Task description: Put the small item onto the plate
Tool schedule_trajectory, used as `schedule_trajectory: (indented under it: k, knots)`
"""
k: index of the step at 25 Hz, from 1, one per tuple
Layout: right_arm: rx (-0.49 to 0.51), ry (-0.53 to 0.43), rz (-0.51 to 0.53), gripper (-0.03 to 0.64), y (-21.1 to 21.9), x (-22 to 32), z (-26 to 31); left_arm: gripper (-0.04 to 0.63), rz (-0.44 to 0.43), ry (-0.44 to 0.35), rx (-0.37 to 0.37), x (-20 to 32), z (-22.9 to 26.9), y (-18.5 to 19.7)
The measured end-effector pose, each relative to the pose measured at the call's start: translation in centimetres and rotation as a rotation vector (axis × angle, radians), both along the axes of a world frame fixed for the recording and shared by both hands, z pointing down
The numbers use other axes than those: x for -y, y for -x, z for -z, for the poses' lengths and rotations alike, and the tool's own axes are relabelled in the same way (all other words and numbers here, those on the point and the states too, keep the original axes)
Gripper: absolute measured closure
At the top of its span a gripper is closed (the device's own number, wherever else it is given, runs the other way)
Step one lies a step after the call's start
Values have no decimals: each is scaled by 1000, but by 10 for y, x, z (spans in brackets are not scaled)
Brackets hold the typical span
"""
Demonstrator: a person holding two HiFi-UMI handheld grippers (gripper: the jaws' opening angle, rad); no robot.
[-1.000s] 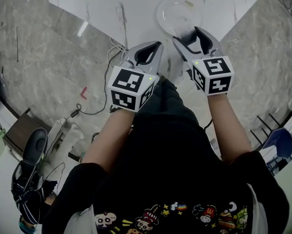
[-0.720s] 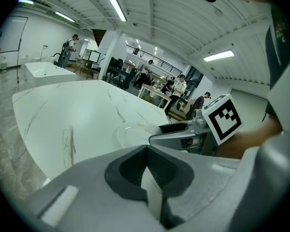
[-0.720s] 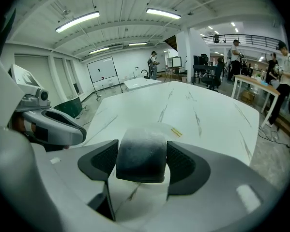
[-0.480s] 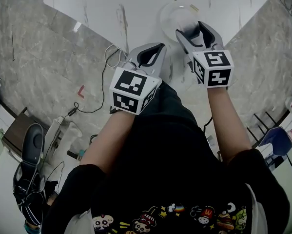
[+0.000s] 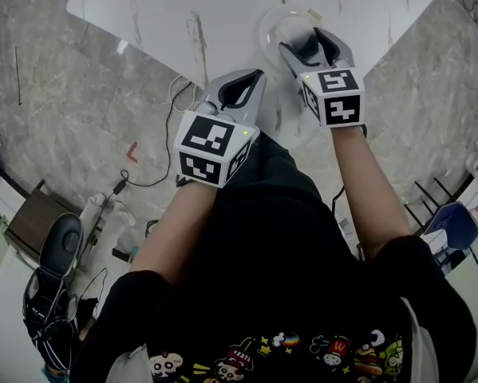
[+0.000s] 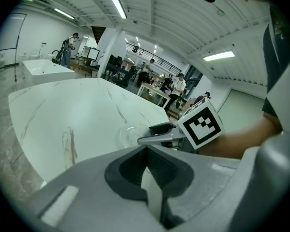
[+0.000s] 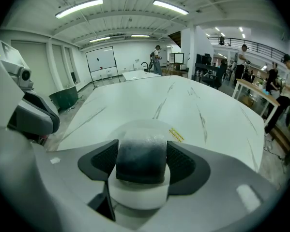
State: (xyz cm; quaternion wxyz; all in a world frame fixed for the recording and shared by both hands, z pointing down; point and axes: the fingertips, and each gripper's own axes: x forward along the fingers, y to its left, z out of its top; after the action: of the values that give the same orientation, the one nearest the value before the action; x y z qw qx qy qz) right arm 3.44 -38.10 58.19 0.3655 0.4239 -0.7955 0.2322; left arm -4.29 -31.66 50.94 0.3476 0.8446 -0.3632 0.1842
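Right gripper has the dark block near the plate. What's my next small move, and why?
Probably ease the right gripper forward and down over the clear plate before opening. Its jaws are shut on the dark block, and the plate appears to lie just ahead of and below it, so releasing now might drop it on the near rim.

One left hand-held gripper, one right hand-held gripper, one dark small item, one clear plate at 12 o'clock, one white tabletop
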Motion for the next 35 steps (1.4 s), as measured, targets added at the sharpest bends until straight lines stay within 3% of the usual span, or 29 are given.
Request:
schedule_trajectory:
  k: [14, 28, 35]
  knots:
    - [-26, -5, 30, 279, -2, 1, -2, 595, 8, -13, 6, 1, 12, -6]
    - [-20, -20, -5, 282, 1, 1, 6, 595, 5, -24, 26, 8, 20, 2]
    - [63, -110, -83, 449, -17, 2, 65, 595, -19, -63, 46, 17, 33, 5]
